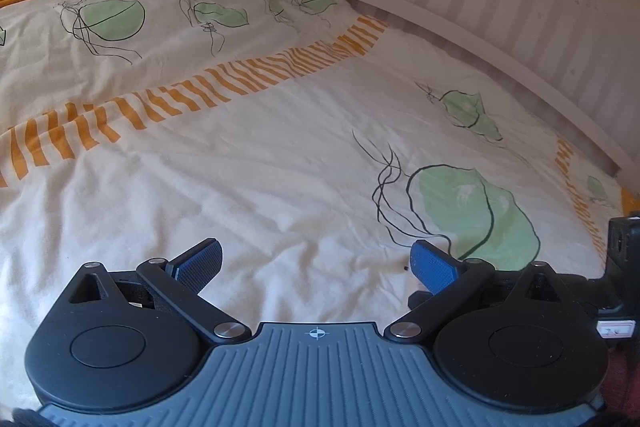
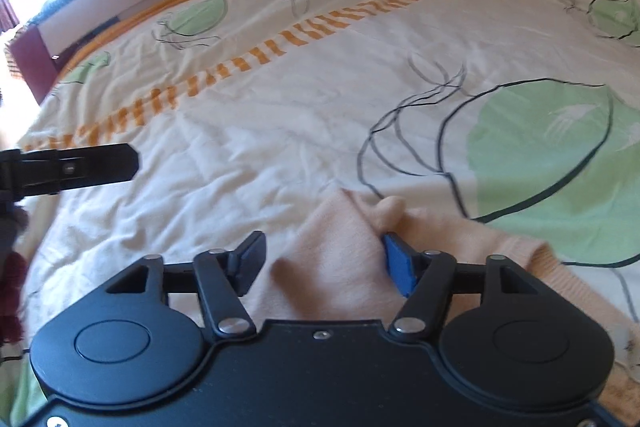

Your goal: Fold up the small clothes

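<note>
A pale peach garment [image 2: 340, 259] lies crumpled on the bed's leaf-printed duvet [image 1: 260, 167]. The right tongs [image 2: 322, 261] hover just over the garment, parted, a fold between them unpinched. Beside the garment, the left tongs [image 1: 316, 261] gape wide over bare duvet.

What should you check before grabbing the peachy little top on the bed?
1. Right gripper jaws apart: ok.
2. Peach top between those jaws: ok, a raised fold sits there.
3. Jaws pressing the cloth yet: not ok, not gripping.
4. Left gripper jaws open and empty: ok.
5. Bedspread under the top free of clutter: ok.
6. Whole top lying flat: cannot tell, partly hidden.
</note>
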The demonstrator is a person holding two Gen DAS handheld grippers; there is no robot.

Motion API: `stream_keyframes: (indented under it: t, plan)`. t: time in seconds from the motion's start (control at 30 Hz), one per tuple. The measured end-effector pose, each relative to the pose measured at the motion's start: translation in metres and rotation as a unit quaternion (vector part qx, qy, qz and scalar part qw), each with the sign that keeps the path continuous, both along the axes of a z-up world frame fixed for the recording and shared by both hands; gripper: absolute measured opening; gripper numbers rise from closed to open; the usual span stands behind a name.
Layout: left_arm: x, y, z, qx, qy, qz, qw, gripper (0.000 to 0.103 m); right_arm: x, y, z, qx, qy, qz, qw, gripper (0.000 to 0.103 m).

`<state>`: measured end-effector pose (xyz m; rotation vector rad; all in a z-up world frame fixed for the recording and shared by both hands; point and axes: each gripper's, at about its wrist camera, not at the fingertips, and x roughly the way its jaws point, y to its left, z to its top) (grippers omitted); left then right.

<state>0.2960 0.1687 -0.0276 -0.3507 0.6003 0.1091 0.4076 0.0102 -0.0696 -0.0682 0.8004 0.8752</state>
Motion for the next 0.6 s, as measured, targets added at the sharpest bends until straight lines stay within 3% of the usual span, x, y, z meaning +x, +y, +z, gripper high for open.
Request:
stream_keyframes:
  t: [0.1, 0.37, 0.6]
  plan:
    - [0.001, 0.000, -0.001, -0.003, 0.003, 0.000, 1.0000, 0.102, -0.003, 0.008, -0.001, 0.011, 0.000, 0.023, 1.000, 0.068]
    - [0.002, 0.000, -0.002, -0.004, 0.005, -0.004, 1.0000, 0.102, 0.011, 0.023, -0.011, 0.003, 0.003, 0.016, 1.000, 0.071]
    - [0.003, 0.003, -0.002, -0.004, 0.006, 0.003, 1.0000, 0.102, 0.017, 0.029, -0.015, 0.035, 0.013, 0.012, 0.999, 0.072]
